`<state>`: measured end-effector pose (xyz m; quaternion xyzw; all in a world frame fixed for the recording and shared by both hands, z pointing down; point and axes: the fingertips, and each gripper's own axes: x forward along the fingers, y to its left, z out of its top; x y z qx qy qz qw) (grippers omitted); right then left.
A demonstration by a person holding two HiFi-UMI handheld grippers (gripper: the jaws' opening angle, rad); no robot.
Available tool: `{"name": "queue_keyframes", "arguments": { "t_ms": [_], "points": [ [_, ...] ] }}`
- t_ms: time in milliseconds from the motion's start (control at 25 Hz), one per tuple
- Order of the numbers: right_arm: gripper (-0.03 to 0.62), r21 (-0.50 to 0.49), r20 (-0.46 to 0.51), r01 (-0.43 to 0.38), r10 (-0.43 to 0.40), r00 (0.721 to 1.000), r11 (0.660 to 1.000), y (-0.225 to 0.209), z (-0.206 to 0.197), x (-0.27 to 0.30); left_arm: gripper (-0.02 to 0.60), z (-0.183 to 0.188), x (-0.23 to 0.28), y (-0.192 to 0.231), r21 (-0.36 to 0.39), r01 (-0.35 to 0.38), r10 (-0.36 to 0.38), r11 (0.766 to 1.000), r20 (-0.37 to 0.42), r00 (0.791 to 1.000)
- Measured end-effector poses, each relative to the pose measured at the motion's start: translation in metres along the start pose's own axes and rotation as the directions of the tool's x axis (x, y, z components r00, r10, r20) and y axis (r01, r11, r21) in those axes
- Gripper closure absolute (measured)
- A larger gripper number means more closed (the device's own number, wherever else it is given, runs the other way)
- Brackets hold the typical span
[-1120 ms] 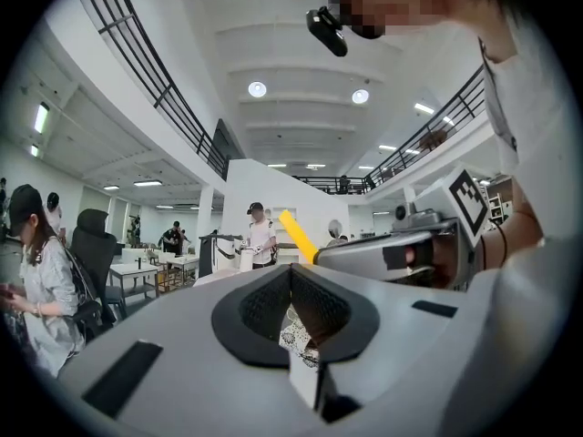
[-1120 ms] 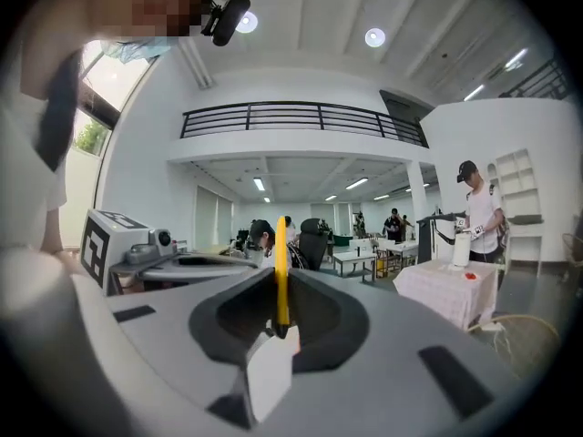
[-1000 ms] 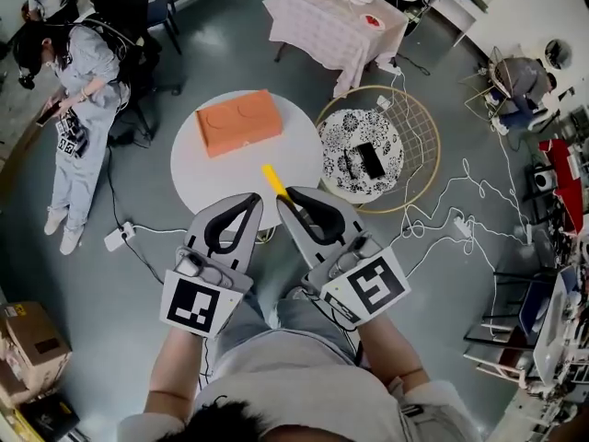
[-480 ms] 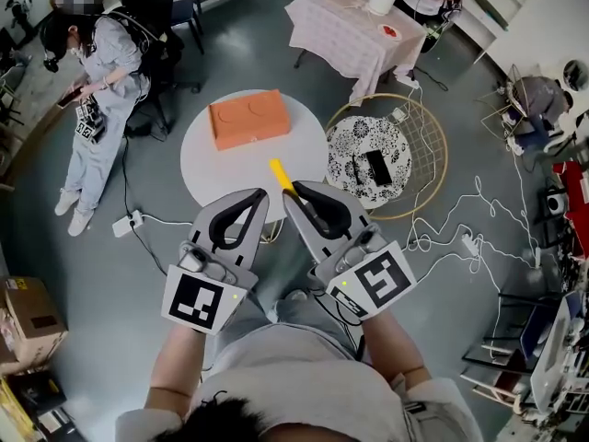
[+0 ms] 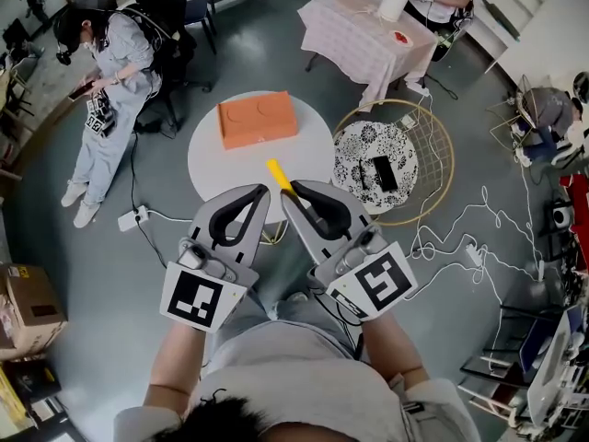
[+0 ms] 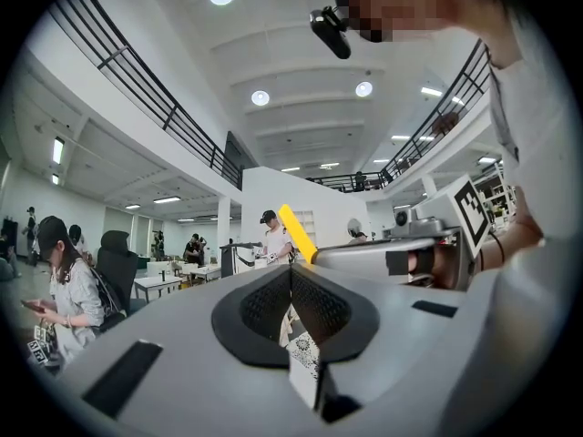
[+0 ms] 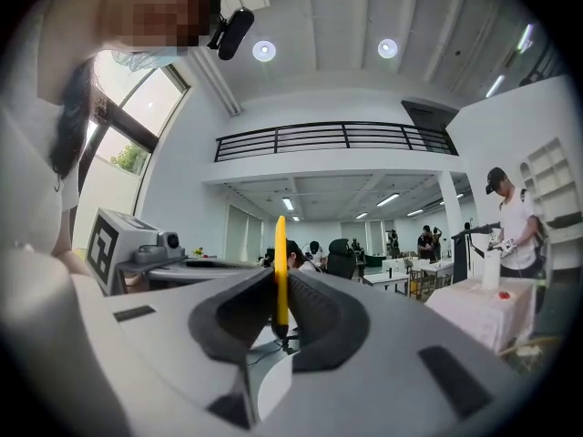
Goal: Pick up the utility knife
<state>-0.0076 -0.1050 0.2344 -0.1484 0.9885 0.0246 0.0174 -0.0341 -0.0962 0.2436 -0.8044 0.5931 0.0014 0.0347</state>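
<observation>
The yellow utility knife (image 5: 277,175) sticks up out of my right gripper (image 5: 293,192), whose jaws are shut on its lower end. In the right gripper view the utility knife (image 7: 281,264) stands upright as a thin yellow strip pinched between the dark pads of that gripper (image 7: 278,289). My left gripper (image 5: 259,192) is held just to the left, shut with nothing in it. From the left gripper (image 6: 291,273) view, its pads meet and the utility knife (image 6: 297,232) shows slanting beyond them. Both grippers hover above the near edge of a round white table (image 5: 230,168).
An orange box (image 5: 257,119) lies on the white table. To the right, a patterned round top (image 5: 363,145) with a black phone sits inside a gold wire basket (image 5: 440,168). A person (image 5: 110,81) stands at far left; a cloth-covered table (image 5: 359,30) is behind. Cables cross the floor.
Both grippers keep their pose, the right one still gripping the knife. The table and floor have drifted slightly rightward in the head view.
</observation>
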Motion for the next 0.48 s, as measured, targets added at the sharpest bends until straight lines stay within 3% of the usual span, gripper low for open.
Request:
{"name": "queue_keyframes", "arguments": {
  "t_ms": [480],
  "points": [
    [0.54,-0.006,0.02,-0.03,0.03,0.999,1.0,0.0075,0.0077,0.0028,0.571,0.0067,-0.0062,0.0038,0.008,-0.027,0.027,1.0,0.005,1.0]
  ]
}}
